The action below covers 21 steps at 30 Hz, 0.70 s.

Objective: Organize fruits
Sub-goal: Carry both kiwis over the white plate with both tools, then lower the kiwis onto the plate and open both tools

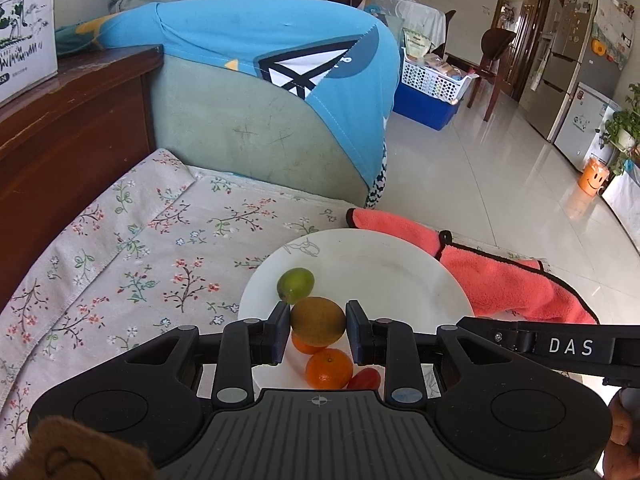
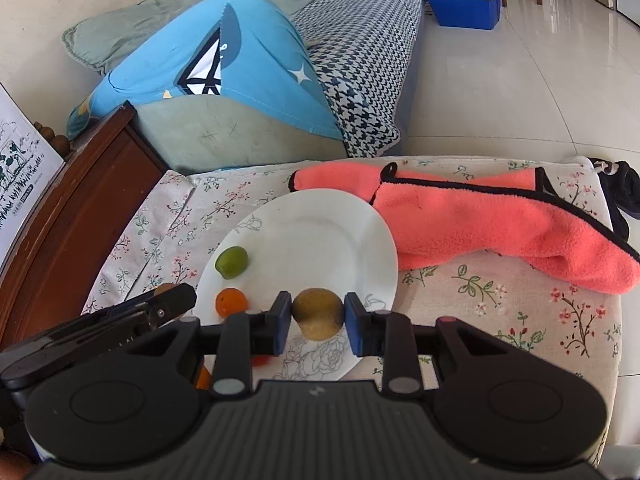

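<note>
Two grippers, each pinching a fruit over the white plate (image 2: 320,220): left gripper (image 1: 318,332) w/ yellow-green fruit (image 1: 318,320), right gripper (image 2: 318,322) w/ brownish fruit (image 2: 318,314).

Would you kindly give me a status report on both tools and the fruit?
Left tool shut on yellow-green citrus. Right tool shut on kiwi. Both over white plate. Pink towel beside plate, not obstructing.

Floral-clothed table (image 2: 500,320) bears white plate (image 2: 320,224) (coral towel (image 2: 480,232) alongside).
</note>
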{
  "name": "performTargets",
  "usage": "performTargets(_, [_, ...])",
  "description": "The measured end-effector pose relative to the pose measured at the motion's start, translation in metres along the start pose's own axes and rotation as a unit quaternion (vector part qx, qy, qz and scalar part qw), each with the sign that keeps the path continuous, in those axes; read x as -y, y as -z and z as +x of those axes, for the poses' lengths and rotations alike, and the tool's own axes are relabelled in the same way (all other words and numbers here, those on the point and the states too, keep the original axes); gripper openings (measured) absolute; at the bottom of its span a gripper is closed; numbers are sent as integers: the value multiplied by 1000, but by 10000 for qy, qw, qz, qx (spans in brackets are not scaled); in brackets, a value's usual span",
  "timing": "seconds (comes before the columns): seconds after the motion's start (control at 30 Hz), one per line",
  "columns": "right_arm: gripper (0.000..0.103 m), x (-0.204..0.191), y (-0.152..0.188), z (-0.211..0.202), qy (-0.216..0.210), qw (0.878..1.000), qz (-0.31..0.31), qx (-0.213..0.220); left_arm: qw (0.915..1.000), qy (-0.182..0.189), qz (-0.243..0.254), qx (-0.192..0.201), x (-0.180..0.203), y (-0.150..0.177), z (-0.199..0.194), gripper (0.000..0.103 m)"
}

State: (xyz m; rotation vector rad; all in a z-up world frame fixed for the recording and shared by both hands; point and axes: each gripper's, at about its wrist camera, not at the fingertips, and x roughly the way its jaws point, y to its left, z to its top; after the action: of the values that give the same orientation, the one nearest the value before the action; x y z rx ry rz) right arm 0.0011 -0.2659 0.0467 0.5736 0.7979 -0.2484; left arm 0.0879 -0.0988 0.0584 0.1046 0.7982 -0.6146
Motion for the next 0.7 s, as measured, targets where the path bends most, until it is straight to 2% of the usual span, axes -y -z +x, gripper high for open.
performTargets(0.37, [29,8,-6,28,197,9996,116,-144,9996,-5,19,-269,6,5,32,27])
performTargets(0.7, [32,14,-9,36,110,9986,466,-241,9998,61,-41,-205,9,2,32,30])
